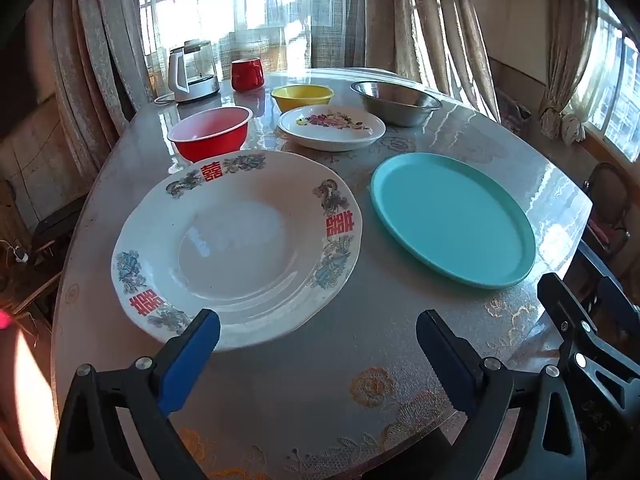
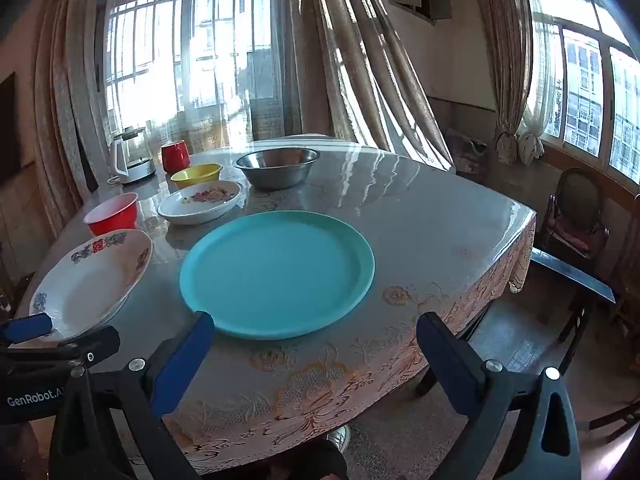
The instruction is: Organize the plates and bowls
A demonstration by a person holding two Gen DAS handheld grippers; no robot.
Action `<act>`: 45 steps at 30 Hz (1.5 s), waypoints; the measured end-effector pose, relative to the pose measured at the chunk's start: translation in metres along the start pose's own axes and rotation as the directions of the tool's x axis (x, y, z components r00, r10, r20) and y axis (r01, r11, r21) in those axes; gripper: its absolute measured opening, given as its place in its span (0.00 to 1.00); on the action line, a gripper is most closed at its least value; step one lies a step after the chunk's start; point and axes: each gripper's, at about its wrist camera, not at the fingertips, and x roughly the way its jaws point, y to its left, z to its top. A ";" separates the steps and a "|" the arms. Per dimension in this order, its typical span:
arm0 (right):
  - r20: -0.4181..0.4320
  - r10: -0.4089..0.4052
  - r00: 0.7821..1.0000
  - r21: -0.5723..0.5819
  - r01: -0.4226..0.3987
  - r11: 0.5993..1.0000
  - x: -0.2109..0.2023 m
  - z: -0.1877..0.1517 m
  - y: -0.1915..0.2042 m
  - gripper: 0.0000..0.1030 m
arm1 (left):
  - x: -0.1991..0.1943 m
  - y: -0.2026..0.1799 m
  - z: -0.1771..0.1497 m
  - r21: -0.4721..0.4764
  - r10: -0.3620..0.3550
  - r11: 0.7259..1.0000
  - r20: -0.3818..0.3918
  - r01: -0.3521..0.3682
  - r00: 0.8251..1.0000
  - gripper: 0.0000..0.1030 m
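Observation:
A large white soup plate with red characters and dragons lies near the table's front left; it also shows in the right wrist view. A teal plate lies to its right. Behind them stand a red bowl, a small floral plate, a yellow bowl and a steel bowl. My left gripper is open, just in front of the white plate. My right gripper is open, in front of the teal plate.
A glass kettle and a red mug stand at the table's far left. The table has a glossy floral cloth. Chairs stand to the right. Curtains and windows are behind.

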 end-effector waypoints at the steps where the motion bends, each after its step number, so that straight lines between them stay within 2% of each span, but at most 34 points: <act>1: -0.007 0.000 1.000 -0.002 0.000 1.000 0.001 0.000 0.001 1.00 | 0.000 0.000 0.001 0.002 -0.002 1.000 -0.005 0.002 1.000 0.96; 2: -0.012 0.002 1.000 -0.004 -0.002 1.000 0.002 0.000 0.002 1.00 | 0.000 0.000 0.002 -0.001 0.000 1.000 -0.007 0.000 1.000 0.96; 4: -0.012 0.002 1.000 -0.010 -0.002 1.000 0.004 0.002 0.009 1.00 | -0.011 -0.002 -0.009 0.011 0.013 1.000 0.058 -0.014 0.998 0.96; 6: -0.007 0.014 1.000 0.010 -0.014 1.000 0.005 0.006 0.006 1.00 | -0.016 0.001 -0.008 -0.006 0.014 1.000 0.063 -0.013 0.998 0.96; 9: 0.016 0.018 1.000 0.009 -0.019 1.000 0.001 0.005 0.006 1.00 | -0.011 0.008 -0.003 -0.021 0.024 1.000 0.060 -0.023 0.998 0.97; 23: -0.017 0.010 1.000 0.010 -0.010 1.000 0.010 -0.001 0.005 1.00 | -0.009 0.010 -0.010 -0.024 0.072 0.997 0.088 -0.070 0.993 0.97; 45: -0.015 0.030 0.999 0.015 -0.029 0.999 0.011 -0.003 0.006 1.00 | -0.009 0.013 -0.010 -0.036 0.077 0.997 0.102 -0.074 0.992 0.97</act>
